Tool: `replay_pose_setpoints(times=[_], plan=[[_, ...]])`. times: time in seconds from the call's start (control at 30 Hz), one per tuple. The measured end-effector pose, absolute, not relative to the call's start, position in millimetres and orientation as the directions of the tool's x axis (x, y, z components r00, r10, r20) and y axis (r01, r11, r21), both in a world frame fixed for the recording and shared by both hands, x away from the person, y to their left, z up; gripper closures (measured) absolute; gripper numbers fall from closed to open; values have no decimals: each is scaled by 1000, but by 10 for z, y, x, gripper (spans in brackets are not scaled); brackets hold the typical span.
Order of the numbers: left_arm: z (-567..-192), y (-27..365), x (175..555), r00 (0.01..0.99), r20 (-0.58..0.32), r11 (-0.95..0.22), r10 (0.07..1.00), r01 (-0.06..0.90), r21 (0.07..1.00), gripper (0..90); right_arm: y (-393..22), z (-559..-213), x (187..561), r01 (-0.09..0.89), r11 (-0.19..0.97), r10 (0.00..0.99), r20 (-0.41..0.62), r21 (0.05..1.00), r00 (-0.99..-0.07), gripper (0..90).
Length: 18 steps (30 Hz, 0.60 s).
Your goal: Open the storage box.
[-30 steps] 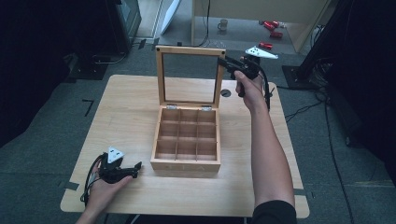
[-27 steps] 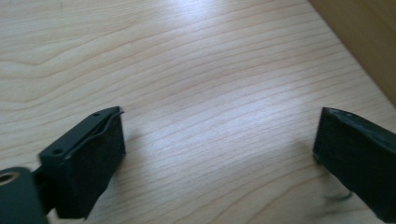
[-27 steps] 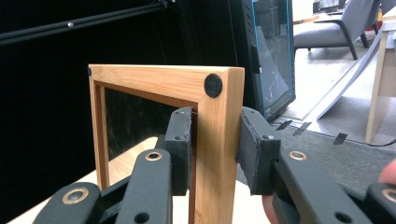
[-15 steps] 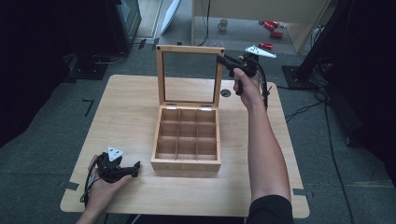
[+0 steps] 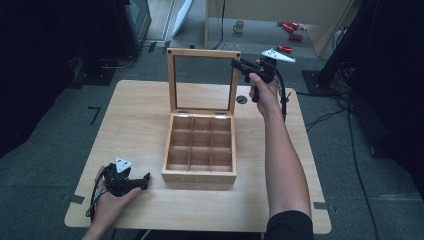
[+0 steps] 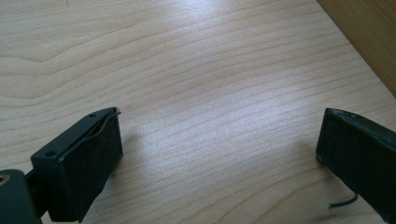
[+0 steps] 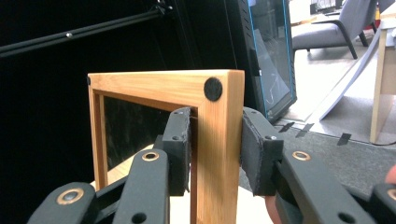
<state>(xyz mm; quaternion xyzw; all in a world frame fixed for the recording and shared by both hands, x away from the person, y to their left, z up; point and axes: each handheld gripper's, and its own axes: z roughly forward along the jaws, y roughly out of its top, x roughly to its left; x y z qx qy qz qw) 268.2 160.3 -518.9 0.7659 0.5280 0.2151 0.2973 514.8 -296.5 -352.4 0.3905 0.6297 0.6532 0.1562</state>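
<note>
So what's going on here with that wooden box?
A person at a table works a hand-held gripper in each hand. The right hand-held gripper has its jaws on either side of the top corner of the glass-paned lid, which stands upright over the wooden box of small, empty-looking compartments. The left hand-held gripper rests open on the table near the box's front left corner, holding nothing.

A wooden box (image 5: 200,155) sits on the pale surface (image 5: 150,110), its nine compartments bare and its framed lid (image 5: 202,82) standing upright at the box's far edge. The right hand-held gripper (image 5: 240,65) meets the lid's upper right corner — arm reaching past the box's right side. The left hand-held gripper (image 5: 142,181) rests on the surface just left of the box's near corner, jaws pointing toward the box.
</note>
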Motion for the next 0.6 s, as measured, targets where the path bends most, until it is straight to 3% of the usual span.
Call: replay_pose_setpoints(times=[0.5,0.6], plan=[[-5188,1604,2682,351,17,-268,936,681,681,4,-3122,-3379,4736,268,-131,749,273,954,-604,465],[-5188,1602,2681,350,14,-265,937,682,682,4,-3229,-3369,4486,278,-74,807,221,958,-548,350]])
